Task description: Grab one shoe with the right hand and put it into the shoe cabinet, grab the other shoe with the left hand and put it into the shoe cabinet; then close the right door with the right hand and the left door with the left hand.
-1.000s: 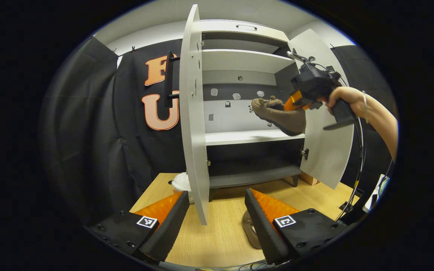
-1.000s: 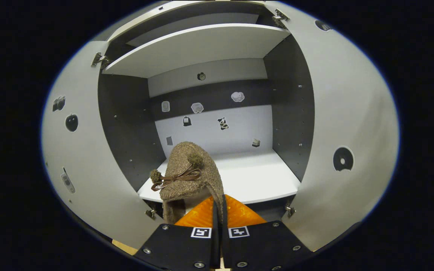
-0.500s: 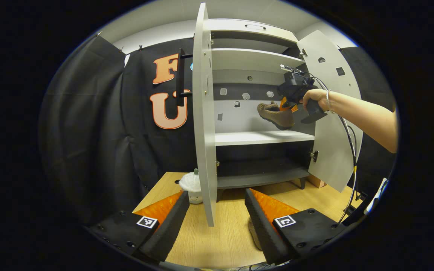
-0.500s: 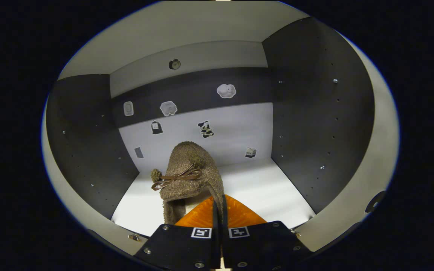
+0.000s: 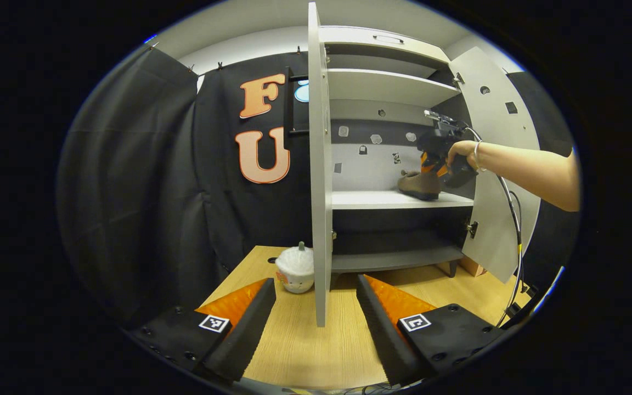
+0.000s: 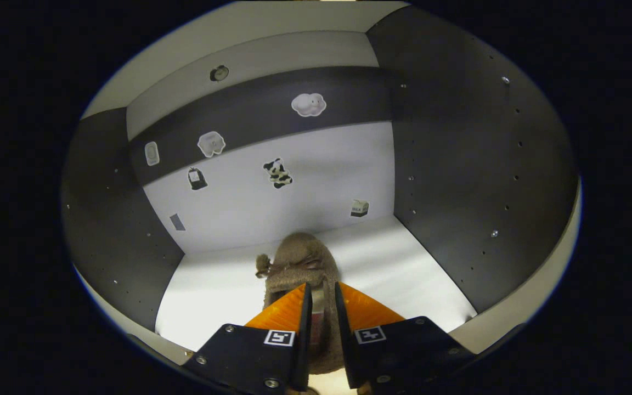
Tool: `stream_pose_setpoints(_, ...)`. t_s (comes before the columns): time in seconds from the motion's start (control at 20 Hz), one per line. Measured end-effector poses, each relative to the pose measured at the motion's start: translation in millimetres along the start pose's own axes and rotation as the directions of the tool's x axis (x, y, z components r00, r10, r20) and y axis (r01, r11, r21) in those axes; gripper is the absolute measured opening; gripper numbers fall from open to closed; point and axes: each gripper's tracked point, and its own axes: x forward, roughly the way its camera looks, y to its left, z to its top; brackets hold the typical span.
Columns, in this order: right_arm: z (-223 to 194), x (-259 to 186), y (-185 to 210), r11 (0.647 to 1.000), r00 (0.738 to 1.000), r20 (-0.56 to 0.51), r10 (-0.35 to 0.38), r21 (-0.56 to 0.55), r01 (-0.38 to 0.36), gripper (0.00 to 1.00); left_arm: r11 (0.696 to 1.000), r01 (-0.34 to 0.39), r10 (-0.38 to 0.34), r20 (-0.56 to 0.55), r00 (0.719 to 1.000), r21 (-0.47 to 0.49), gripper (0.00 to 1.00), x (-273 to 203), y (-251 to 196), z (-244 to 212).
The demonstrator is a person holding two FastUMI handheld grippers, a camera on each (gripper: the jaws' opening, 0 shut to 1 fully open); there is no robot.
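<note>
Right gripper point(image 6: 320, 307) fingers slightly parted around shoe point(image 6: 300, 262) sitting on white shelf point(image 6: 404, 269), frame centre; left gripper point(image 5: 316, 318) fingers spreading wide, holding nothing.

Middle shelf point(image 6: 223, 285): white floor open to the left and right of the brown shoe point(image 5: 419, 184); the right gripper point(image 5: 438, 159) and a forearm point(image 5: 519, 171) occupy the right part of the opening. Left door point(image 5: 320, 181): edge-on, upright between the left gripper point(image 5: 316, 315) fingers. Tabletop point(image 5: 305, 345): bare wood near the fingers; a white pumpkin figure point(image 5: 295, 269) stands just left of the door.
</note>
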Motion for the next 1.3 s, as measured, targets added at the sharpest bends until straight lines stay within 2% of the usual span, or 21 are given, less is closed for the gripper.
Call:
stream_pose_setpoints(0.05,0,-9,1,1.000,1.000,0.008,0.013,-0.006,-0.013,0.28,1.000,0.004,-0.004,0.000,1.000,-0.004,0.97,0,-2,0)
stream_pose_setpoints(0.25,-5,-52,4,0.998,0.996,0.071,0.049,-0.040,-0.046,0.52,0.999,0.032,-0.032,0.000,0.999,-0.001,0.99,-2,-14,0)
stream_pose_setpoints(0.3,-7,-66,4,0.998,0.994,0.090,0.059,-0.043,-0.055,0.62,0.999,0.039,-0.039,0.001,0.999,0.002,0.95,-2,-16,-1)
stream_pose_setpoints(0.4,-12,-94,2,0.996,0.989,0.131,0.075,-0.056,-0.068,0.71,0.998,0.057,-0.057,-0.005,0.998,-0.005,0.99,-3,-24,-4)
stream_pose_setpoints(0.55,-26,-138,-2,0.993,0.978,0.186,0.098,-0.082,-0.084,0.82,0.997,0.076,-0.077,-0.024,0.997,-0.013,0.97,-3,-33,-11)
stream_pose_setpoints(0.9,-71,-239,-9,0.982,0.938,0.313,0.150,-0.154,-0.105,0.91,0.993,0.119,-0.119,-0.061,0.991,-0.007,0.95,7,-55,-32)
stream_pose_setpoints(1.1,-113,-282,-25,0.977,0.939,0.321,0.126,-0.204,-0.062,0.92,0.986,0.163,-0.165,-0.099,0.981,-0.022,0.99,20,-80,-49)
stream_pose_setpoints(1.3,-145,-310,-45,0.982,0.942,0.320,0.097,-0.183,-0.039,0.92,0.973,0.230,-0.230,-0.171,0.958,-0.023,0.97,34,-111,-83)
